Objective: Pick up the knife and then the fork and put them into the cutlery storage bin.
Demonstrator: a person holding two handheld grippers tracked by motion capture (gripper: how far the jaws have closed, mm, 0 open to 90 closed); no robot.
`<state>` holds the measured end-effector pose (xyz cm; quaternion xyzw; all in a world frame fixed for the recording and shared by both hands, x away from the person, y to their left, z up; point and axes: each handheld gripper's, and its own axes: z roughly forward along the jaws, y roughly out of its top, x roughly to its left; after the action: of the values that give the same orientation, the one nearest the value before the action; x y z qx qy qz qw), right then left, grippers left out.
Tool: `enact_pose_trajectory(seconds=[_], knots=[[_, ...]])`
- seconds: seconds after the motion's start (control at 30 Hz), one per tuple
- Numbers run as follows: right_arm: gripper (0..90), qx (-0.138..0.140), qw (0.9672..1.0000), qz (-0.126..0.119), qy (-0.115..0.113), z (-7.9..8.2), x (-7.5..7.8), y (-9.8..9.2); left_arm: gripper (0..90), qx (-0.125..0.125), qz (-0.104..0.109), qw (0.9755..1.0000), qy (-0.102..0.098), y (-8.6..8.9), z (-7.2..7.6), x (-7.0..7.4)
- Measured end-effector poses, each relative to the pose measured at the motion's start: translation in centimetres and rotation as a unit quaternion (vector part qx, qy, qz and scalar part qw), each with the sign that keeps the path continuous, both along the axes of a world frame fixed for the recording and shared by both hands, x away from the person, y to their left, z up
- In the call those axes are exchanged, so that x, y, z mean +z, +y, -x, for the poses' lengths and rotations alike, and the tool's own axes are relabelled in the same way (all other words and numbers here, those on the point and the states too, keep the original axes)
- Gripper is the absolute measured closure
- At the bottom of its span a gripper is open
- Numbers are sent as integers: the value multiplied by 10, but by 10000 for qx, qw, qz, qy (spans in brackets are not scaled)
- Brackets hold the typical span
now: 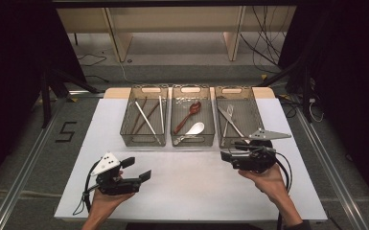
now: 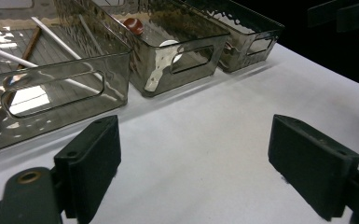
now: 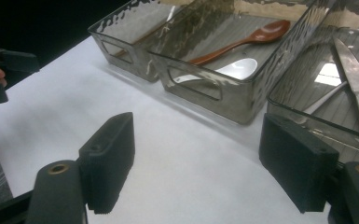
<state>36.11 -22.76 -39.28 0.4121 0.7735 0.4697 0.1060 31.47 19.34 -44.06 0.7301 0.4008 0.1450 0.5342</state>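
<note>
1. Across the upper middle of the high view I see three smoked plastic bins in a row: the left bin [image 1: 144, 120] holds chopsticks [image 1: 145, 118], the middle bin [image 1: 193, 120] holds a red-brown spoon [image 1: 189, 115] and a white spoon [image 1: 193, 129], and the right bin [image 1: 238, 120] holds a knife [image 1: 230, 122] and a fork [image 1: 228, 117].
2. I judge the sorting as finished or nearly so, because all cutlery lies inside the bins and the white table [image 1: 187, 187] in front of them carries nothing loose.
3. At the lower right of centre, my right gripper [image 1: 226, 154] has its jaws spread wide and nothing is between them. It sits just in front of the near wall of the right bin, so the knife and fork lie close above it in the frame.
4. At the lower left, my left gripper [image 1: 136, 168] is also spread and empty, well apart from the bins.
5. If anything is left, I think it is only pulling both hands back.
</note>
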Motion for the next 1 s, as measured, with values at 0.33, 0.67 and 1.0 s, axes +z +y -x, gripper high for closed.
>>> enact_pose_trajectory(seconds=[0.33,0.67,1.0], knots=[[274,19,9999,-23,-122,17,-12,-3,166,-42,8,10000,23,1,0,0],[270,-22,9997,-164,-159,31,-24,-10,167,-94,5,9999,43,0,0,0],[252,71,9994,-195,-284,46,-35,-9,166,-141,21,9999,49,-1,0,0]])
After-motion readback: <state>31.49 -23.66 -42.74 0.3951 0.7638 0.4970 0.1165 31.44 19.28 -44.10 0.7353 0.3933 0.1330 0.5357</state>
